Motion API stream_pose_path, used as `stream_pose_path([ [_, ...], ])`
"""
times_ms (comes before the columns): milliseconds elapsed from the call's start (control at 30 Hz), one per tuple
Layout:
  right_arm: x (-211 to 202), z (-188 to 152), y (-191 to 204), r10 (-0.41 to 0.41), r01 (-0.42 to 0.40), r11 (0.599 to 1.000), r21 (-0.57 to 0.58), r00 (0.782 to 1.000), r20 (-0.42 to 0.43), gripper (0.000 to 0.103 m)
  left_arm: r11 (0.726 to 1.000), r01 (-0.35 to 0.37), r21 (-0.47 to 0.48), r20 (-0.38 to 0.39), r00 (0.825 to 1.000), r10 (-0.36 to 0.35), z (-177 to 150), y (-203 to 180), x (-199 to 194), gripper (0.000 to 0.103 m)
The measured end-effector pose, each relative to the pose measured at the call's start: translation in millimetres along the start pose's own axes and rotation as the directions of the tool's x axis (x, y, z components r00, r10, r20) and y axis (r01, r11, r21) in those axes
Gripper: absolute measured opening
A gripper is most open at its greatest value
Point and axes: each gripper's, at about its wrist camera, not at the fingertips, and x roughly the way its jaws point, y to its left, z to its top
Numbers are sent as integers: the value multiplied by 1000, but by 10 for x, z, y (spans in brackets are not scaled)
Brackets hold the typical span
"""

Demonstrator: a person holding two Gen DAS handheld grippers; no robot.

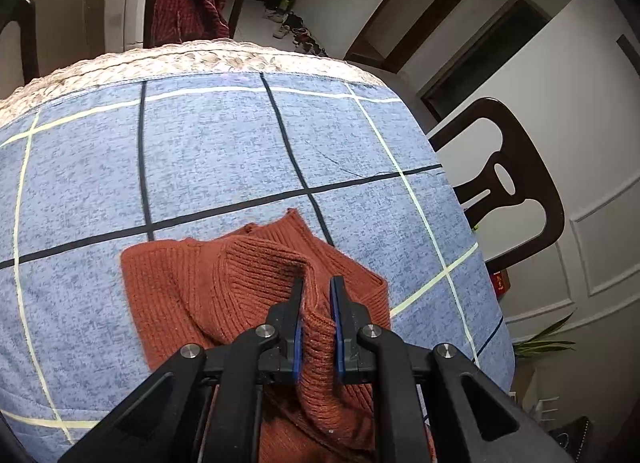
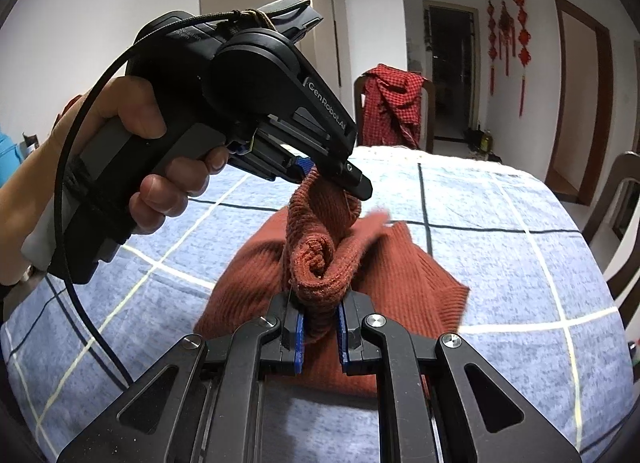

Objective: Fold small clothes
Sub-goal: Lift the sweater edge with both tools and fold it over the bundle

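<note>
A rust-orange ribbed knit sweater (image 1: 192, 295) lies partly folded on the blue checked tablecloth (image 1: 224, 151). My left gripper (image 1: 317, 295) is shut on a raised fold of the sweater. In the right wrist view the sweater (image 2: 404, 279) bunches up between both grippers. My right gripper (image 2: 320, 303) is shut on a rolled end of the knit. The left gripper (image 2: 340, 179), held in a hand, pinches the same strip higher up, just beyond it.
A dark wooden chair (image 1: 508, 191) stands at the table's right edge. Another chair with a red checked cloth (image 2: 394, 103) stands at the far side. A lace trim (image 1: 180, 61) marks the far table edge. Shoes lie on the floor beyond.
</note>
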Motion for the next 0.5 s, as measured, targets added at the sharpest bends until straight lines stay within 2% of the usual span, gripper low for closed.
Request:
stream_pose_path([
  [233,-18,-98,-184,-17,18,999,36,1000,-14,12,1000,1,16,-32,999,0,31,-151,225,13],
  [500,21,-212,-447,36,-25,989,145,997,-69,12,998,-49,42,-82,995,52,36,-292,531,13],
])
